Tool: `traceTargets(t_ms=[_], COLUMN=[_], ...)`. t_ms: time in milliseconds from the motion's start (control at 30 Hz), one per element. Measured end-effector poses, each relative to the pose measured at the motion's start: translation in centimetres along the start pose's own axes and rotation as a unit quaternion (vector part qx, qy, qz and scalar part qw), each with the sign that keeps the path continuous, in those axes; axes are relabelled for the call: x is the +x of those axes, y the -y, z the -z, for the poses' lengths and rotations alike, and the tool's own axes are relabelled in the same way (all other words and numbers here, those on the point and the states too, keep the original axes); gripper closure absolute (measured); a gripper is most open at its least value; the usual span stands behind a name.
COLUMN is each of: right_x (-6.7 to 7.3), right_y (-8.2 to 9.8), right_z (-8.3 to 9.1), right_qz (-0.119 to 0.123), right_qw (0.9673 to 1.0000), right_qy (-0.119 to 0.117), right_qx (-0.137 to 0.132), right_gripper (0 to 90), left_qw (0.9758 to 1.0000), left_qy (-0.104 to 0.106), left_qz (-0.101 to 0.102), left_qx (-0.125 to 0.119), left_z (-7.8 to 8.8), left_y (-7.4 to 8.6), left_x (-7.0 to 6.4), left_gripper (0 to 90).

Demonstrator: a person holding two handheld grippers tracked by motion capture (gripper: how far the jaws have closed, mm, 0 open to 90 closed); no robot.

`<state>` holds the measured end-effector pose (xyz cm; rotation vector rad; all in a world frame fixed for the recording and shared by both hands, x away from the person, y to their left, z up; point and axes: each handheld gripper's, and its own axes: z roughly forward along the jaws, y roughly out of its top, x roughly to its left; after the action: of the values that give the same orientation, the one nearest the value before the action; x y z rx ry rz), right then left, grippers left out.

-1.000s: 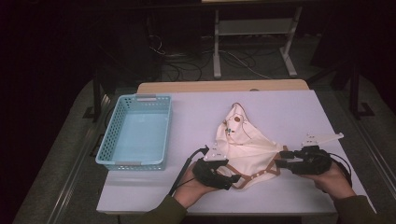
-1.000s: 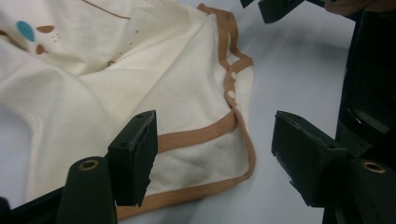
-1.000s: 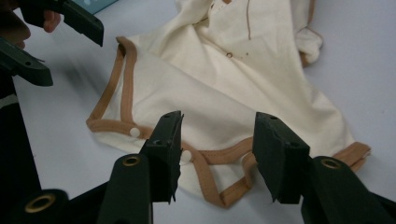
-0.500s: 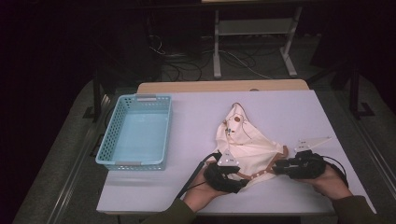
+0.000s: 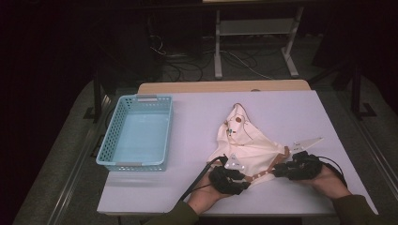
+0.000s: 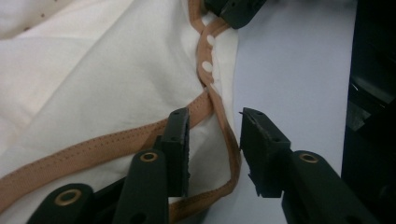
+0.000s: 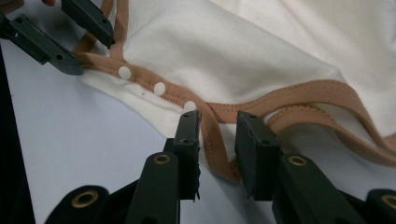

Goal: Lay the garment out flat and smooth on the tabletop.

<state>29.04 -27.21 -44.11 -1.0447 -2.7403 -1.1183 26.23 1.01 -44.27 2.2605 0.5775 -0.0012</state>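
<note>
Both lowered onto garment [image 5: 248, 147] hem: left gripper [image 6: 214, 140], right gripper [image 7: 217, 140] just closing around tan trim [image 7: 212, 135], not yet clenched.

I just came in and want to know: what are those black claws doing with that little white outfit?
A person is working on a white baby bodysuit with tan trim, lying on the white table. The left claw and the right claw have just been closing, each around the tan edge band near the snaps. The blue basket sits to the side.
</note>
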Motion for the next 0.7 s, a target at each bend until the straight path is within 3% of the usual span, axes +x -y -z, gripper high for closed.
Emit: traceTargets(t_ms=[100,200,433,700], right_x=[-0.08,-0.06,-0.19,-0.12], right_y=[0.04,0.0,0.03,0.0], right_z=[-0.2,-0.33,-0.37,-0.17], right_qz=[0.001,0.0,-0.002,0.001], right_qw=[1.0,1.0,0.9999,0.9998], right_qy=[-0.002,-0.003,-0.009,-0.02], right_qx=[0.006,0.008,0.014,0.01], right_gripper=[71.1,73.6,85.2,88.0], left_qw=[1.0,0.9999,0.9999,0.9997], left_qy=[0.001,0.003,0.011,0.022], left_qz=[0.007,-0.001,0.007,0.005], left_qx=[0.001,0.014,0.009,0.01], left_z=[-0.24,-0.38,-0.59,-0.15], left_y=[0.09,0.13,0.18,0.03], left_x=[0.08,0.2,0.33,0.46], left_gripper=[68.2,71.9,84.4,87.8])
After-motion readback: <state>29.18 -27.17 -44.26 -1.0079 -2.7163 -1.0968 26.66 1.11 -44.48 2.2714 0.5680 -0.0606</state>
